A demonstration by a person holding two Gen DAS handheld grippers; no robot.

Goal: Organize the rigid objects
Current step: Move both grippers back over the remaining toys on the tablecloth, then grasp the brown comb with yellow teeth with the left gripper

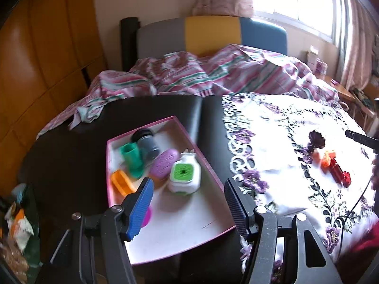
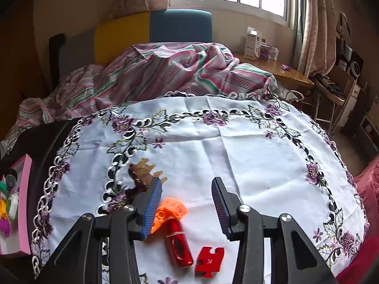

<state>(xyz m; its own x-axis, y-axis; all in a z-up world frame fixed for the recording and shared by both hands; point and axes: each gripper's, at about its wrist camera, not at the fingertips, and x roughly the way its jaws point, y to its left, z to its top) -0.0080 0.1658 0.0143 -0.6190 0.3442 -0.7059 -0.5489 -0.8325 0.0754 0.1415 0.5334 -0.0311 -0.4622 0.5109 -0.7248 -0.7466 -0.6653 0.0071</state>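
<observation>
On the white floral cloth (image 2: 236, 146), below the right hand-held gripper (image 2: 187, 201): orange block (image 2: 171, 209), red cylinder (image 2: 177, 243), red puzzle piece (image 2: 209, 259), brown antlered figure (image 2: 142, 175). Jaws partly apart, holding nothing. Seen clearly only from the left wrist: pink box (image 1: 203, 156) on the dark tabletop (image 1: 78, 146), with green cup (image 1: 131, 155), grey cylinder (image 1: 148, 143), purple oval (image 1: 164, 163), white-green cube (image 1: 184, 174), orange piece (image 1: 122, 182). Left hand-held gripper (image 1: 189, 189) half open over the box, empty. Beyond, striped bedding (image 1: 201, 73).
</observation>
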